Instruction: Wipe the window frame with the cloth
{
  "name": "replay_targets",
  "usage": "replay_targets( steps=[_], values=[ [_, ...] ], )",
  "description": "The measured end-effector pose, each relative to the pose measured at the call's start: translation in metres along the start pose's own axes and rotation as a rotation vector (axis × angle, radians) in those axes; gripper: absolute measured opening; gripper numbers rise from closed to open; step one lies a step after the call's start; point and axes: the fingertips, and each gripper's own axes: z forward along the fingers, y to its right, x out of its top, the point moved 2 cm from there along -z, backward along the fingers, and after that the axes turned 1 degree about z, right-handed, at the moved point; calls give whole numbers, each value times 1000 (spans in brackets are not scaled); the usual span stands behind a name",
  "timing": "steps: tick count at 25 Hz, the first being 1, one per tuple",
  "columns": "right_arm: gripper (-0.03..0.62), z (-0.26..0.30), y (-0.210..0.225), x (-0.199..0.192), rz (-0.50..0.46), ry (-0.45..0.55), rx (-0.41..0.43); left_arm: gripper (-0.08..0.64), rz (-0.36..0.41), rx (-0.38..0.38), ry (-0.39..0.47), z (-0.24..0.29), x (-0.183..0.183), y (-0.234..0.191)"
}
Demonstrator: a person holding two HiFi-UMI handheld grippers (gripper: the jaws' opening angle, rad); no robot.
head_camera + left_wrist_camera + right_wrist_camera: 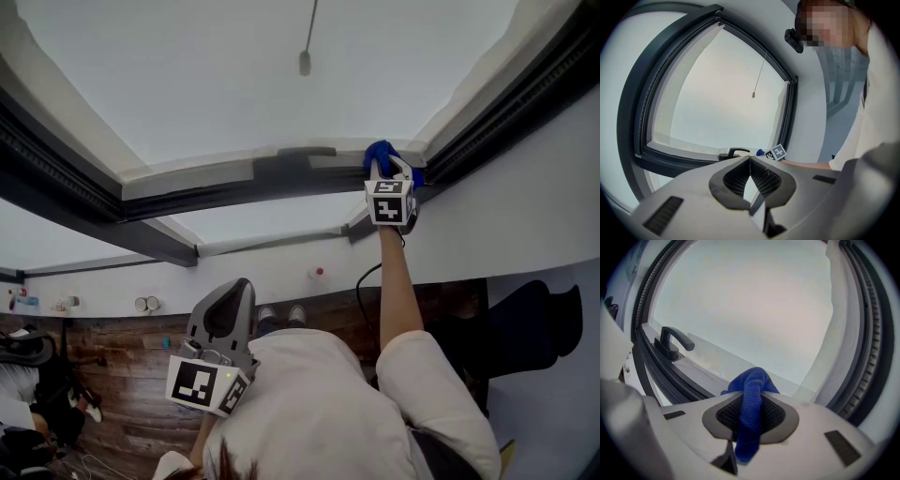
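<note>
A blue cloth [751, 394] is pinched between the jaws of my right gripper [752, 383], which is shut on it. In the head view that right gripper [382, 171] is raised at arm's length and presses the blue cloth [379, 155] against the window frame [206, 178] near its right corner. The dark window handle [672, 341] sits to the left of the cloth. My left gripper [236, 286] hangs low by my chest, away from the window, its jaws shut with nothing between them. In the left gripper view the left gripper [750, 159] points at the window frame [670, 154] from a distance.
A pull cord [306, 58] hangs in front of the pane. The dark outer frame [506, 103] runs along the right side beside a white wall [525, 206]. Below lie a wooden floor [131, 375] and clutter at the left [28, 366].
</note>
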Motion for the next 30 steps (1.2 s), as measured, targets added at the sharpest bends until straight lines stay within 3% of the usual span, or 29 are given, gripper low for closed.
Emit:
replay_targets(
  steps=[10, 22, 30],
  values=[
    [77, -6, -48, 25, -25, 41, 48, 9, 19, -28, -1, -13, -2, -17],
    [77, -8, -82, 35, 14, 54, 91, 9, 19, -53, 1, -22, -1, -33],
    [77, -14, -98, 42, 59, 88, 113, 9, 13, -114, -15, -15, -6, -26]
  ],
)
